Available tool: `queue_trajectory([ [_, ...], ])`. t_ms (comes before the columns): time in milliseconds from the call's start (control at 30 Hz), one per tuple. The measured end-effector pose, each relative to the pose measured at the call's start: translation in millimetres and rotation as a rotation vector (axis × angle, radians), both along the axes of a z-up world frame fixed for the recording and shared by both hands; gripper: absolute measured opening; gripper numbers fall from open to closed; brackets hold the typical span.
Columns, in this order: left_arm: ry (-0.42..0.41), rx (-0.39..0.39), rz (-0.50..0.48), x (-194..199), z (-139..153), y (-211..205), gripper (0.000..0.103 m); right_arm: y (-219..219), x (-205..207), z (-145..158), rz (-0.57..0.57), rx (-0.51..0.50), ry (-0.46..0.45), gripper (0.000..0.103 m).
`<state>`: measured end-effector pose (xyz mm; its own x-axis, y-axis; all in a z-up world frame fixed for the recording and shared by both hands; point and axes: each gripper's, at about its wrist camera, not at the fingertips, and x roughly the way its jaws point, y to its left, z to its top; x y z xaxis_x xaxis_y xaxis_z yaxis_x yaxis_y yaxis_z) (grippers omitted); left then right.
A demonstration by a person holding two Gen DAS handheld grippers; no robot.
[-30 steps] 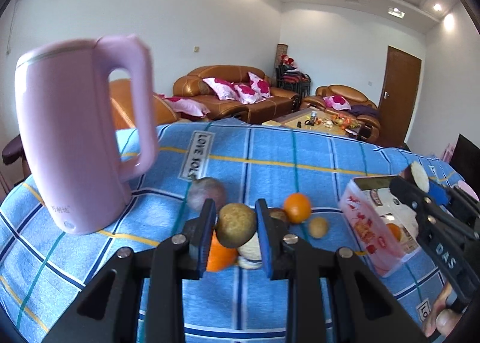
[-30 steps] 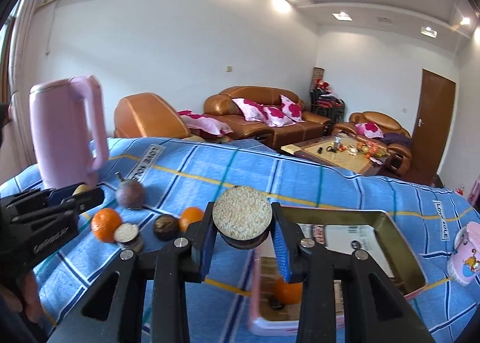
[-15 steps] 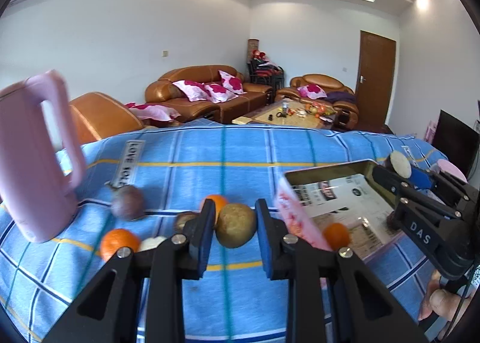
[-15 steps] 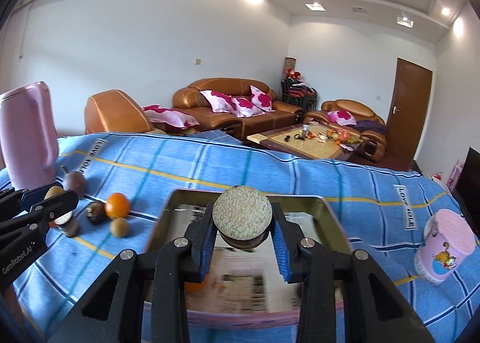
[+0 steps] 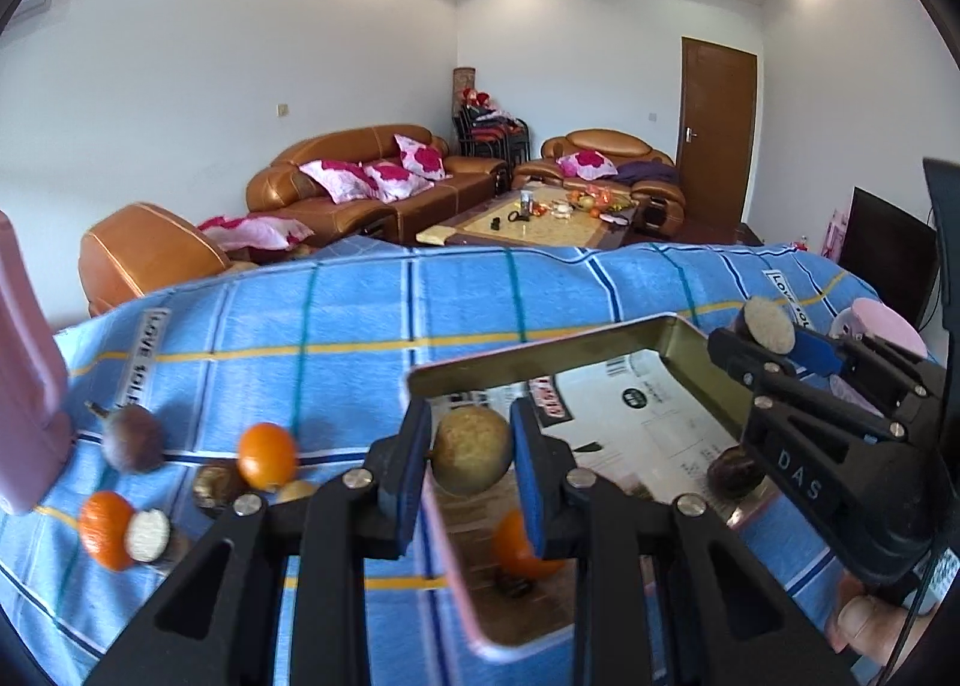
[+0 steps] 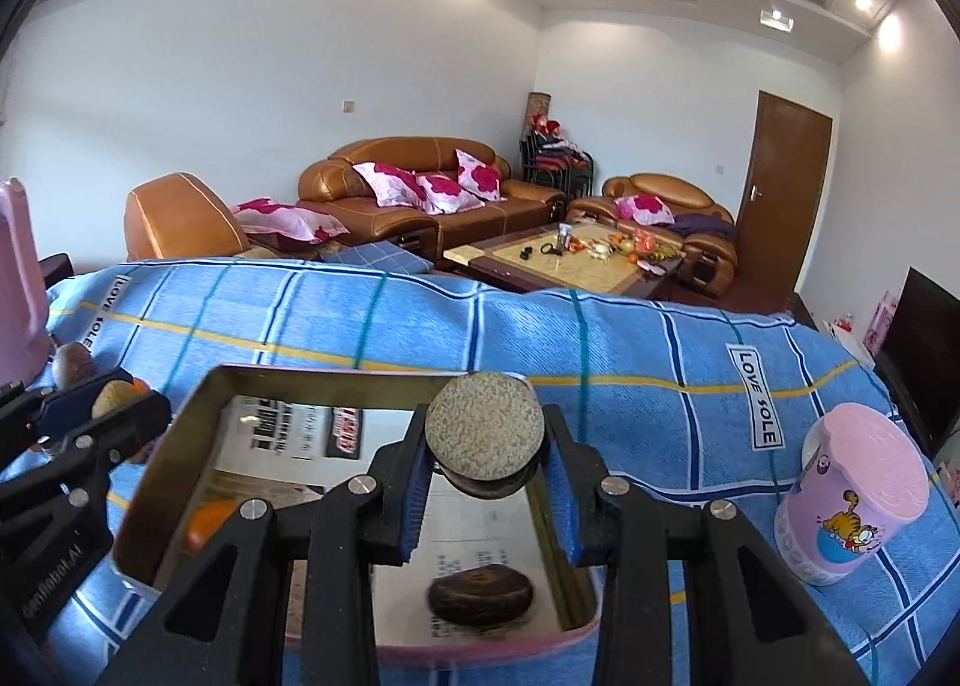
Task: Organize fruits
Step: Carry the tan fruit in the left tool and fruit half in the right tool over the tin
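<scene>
Left wrist view: the left gripper [image 5: 471,461] is clamped on a round brownish-green fruit [image 5: 473,451], poised over the near-left rim of the pink-edged metal tray [image 5: 540,350]; an orange [image 5: 522,551] lies inside.

Right wrist view: the right gripper [image 6: 486,461] pinches a halved dark fruit with pale cut face [image 6: 485,434] above the tray [image 6: 198,416], where a dark fruit [image 6: 480,593] rests.
</scene>
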<state>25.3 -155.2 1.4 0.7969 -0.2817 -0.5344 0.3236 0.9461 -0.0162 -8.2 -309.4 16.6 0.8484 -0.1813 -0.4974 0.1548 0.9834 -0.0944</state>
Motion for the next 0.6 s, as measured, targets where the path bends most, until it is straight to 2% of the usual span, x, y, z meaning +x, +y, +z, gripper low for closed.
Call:
queue_trajectory([
  [233, 0.020, 0.013, -0.007, 11, -8, -22, 0.028, -7, 15, -11, -0.002, 0.024, 0.070, 0.037],
  [400, 0.035, 0.000, -0.008, 15, -9, -21, 0.028, -8, 22, -21, 0.008, 0.040, 0.125, 0.037],
  [600, 0.070, 0.013, -0.009, 21, -13, -21, 0.028, 1, 25, -25, 0.041, 0.036, 0.149, 0.037],
])
